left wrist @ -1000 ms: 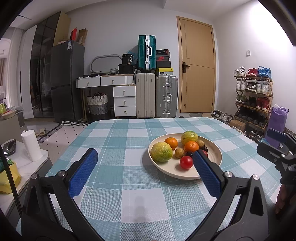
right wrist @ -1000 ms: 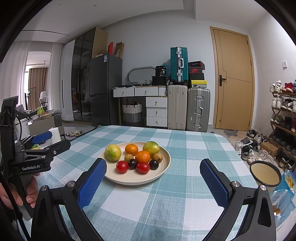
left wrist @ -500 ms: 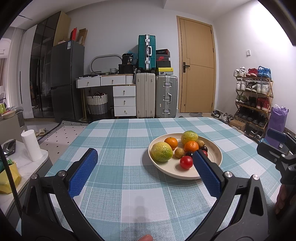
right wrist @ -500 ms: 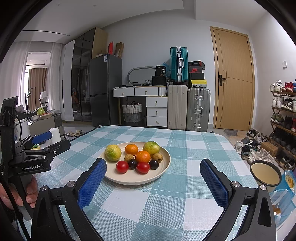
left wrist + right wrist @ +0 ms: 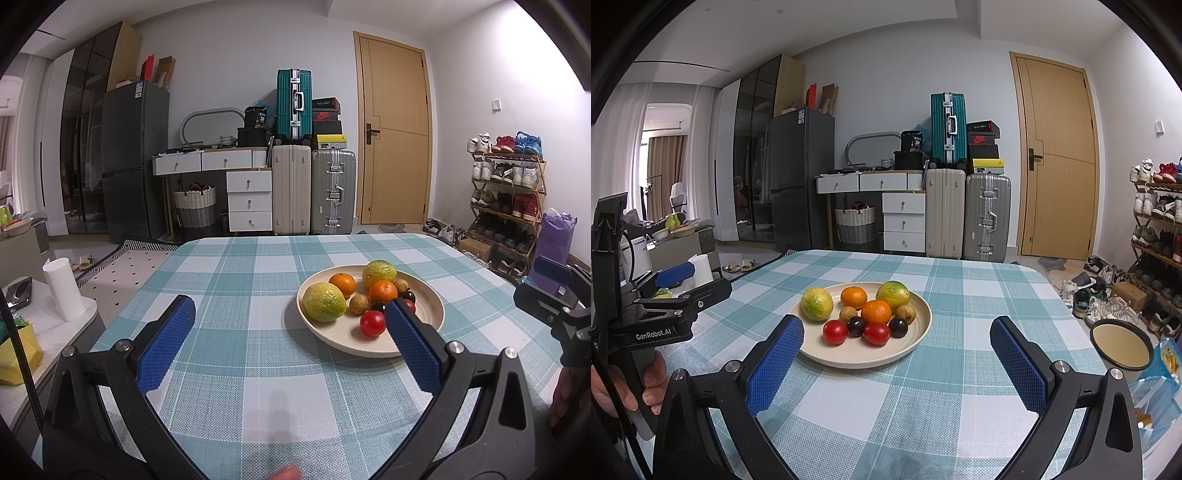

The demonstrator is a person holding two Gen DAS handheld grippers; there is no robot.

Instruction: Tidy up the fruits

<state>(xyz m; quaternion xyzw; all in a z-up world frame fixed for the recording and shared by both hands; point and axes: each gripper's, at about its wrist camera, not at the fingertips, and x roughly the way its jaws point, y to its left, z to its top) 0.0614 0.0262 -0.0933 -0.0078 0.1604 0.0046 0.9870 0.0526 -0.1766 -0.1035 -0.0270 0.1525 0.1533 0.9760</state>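
Left gripper [image 5: 290, 321]: jaws spread wide, blue pads [image 5: 164, 347] holding nothing, poised above the checked tablecloth [image 5: 258, 398] short of the plate [image 5: 421, 332]. Right gripper [image 5: 897, 345]: likewise wide open and empty, near the plate's front rim. "GenRobot.AI" readable in white on the left gripper's black body, seen from the right wrist camera, with a hand [image 5: 646, 380] wrapped round its handle.

On the plate, all fruit together: two yellow-green citrus [image 5: 817, 303], two oranges [image 5: 876, 312], two tomatoes [image 5: 835, 331], two dark plums [image 5: 898, 327], two small brown fruits [image 5: 905, 313]. Nearest the grippers, the tomatoes and plums; behind them, the oranges and citrus.

Beyond the plate, against the far wall: teal suitcase [image 5: 947, 129] stacked on a cream one, shoeboxes beside it, one with a red Nike swoosh [image 5: 982, 139], a yellow one below with a Jordan mark. "38" legible on a black container [image 5: 912, 142] left of the teal case.

Against half a second and a second ago: nothing shifted, same gripper poses, same fruit layout; only a fingertip [image 5: 284, 472] newly showing at the bottom edge of the left view.
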